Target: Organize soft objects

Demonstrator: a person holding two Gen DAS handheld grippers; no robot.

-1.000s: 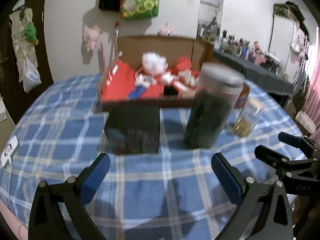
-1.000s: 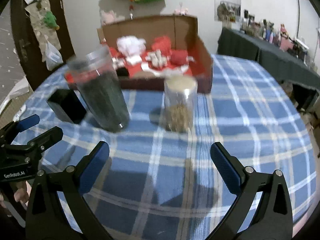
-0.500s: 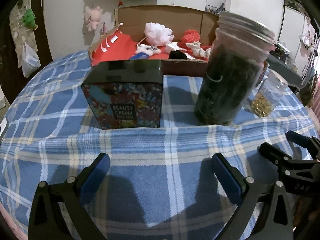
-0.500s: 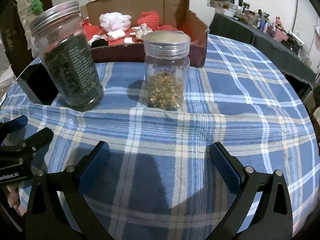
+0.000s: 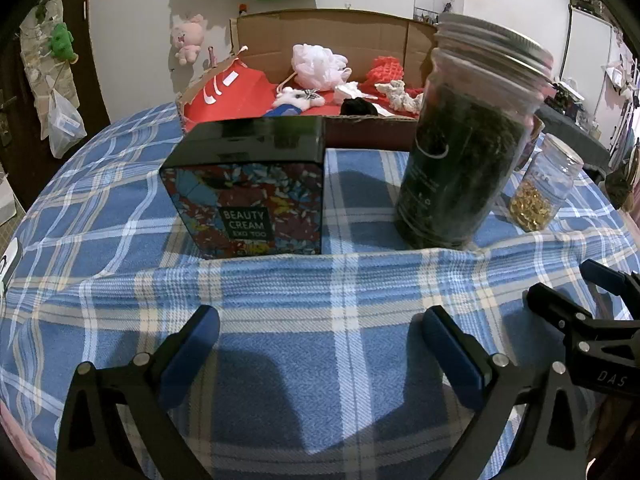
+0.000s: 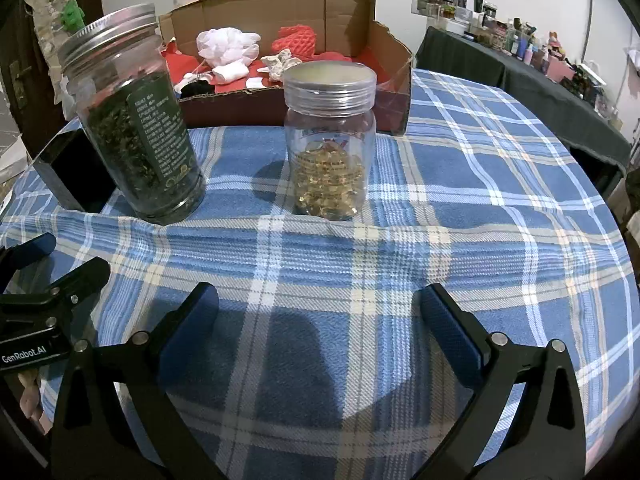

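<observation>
Round worktop (image 5: 120,184) under blue plaid cloth. Left tool (image 5: 320,344) and right tool (image 6: 316,320) both spread wide, empty, low in frame. Cardboard box (image 5: 320,32) of soft things at upper centre; white pouf (image 5: 316,60) inside. White wall (image 5: 140,20) behind.

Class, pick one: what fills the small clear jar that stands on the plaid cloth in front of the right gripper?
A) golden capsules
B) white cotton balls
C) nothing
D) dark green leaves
A: the small clear jar is partly filled with translucent golden capsules; the dark leaves are in the taller jar beside it.
</observation>
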